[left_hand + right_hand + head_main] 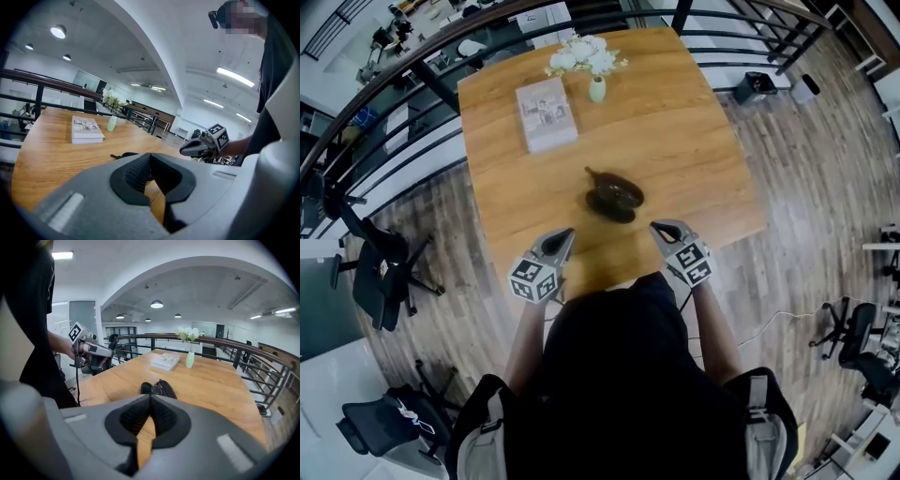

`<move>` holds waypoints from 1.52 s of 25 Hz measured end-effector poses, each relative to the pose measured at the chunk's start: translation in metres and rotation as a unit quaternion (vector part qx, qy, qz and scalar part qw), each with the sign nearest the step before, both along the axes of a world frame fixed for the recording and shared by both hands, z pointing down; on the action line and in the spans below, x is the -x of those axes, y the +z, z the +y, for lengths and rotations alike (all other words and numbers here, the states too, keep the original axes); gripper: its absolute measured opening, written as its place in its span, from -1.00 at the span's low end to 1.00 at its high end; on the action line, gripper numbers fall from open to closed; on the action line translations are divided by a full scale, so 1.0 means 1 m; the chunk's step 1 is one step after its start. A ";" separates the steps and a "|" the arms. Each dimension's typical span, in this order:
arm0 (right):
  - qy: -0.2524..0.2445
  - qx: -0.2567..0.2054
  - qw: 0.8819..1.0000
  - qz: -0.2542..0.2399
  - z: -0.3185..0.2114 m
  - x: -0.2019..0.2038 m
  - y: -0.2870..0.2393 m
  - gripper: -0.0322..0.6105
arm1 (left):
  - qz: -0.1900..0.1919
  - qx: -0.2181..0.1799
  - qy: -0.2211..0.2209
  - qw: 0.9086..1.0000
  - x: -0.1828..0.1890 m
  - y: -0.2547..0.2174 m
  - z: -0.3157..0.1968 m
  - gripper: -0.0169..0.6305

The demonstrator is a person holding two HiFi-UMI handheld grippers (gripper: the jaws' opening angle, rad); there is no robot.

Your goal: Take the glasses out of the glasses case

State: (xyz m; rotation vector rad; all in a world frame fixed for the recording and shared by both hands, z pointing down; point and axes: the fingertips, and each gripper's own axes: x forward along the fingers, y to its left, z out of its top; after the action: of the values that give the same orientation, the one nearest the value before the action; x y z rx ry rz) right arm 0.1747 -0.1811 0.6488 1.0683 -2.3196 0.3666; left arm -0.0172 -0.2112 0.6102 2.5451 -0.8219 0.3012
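The dark glasses case [614, 199] lies between the middle and near edge of the wooden tabletop [703, 141], the left gripper [566, 233] and right gripper [657, 228] flank it above that edge, jaws closed on nothing, and a book [546, 113] and flower vase [596, 89] stand toward the far edge.

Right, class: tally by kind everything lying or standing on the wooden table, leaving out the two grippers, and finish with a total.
Book: 1
Vase of white flowers: 1
Dark glasses case: 1 (what it holds is too small to make out for sure)
Total: 3
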 end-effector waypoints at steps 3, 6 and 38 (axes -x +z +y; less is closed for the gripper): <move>-0.010 -0.001 1.000 -0.001 -0.015 0.002 0.002 -0.89 | -0.003 0.002 -0.008 1.000 0.000 0.001 -0.008 -0.91; -0.022 0.001 1.000 -0.004 -0.025 0.005 0.005 -0.89 | -0.007 0.003 -0.018 1.000 0.001 0.001 -0.013 -0.91; -0.146 0.088 0.980 0.105 -0.129 0.059 0.099 -0.74 | -0.038 0.017 -0.132 0.990 0.062 -0.004 -0.029 -0.91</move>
State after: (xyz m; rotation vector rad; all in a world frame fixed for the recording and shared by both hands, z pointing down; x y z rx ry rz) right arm 0.1160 -0.3105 0.7482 0.6357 -2.1676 0.3204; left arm -0.0793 -0.2405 0.6059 2.3697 -1.1576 0.3247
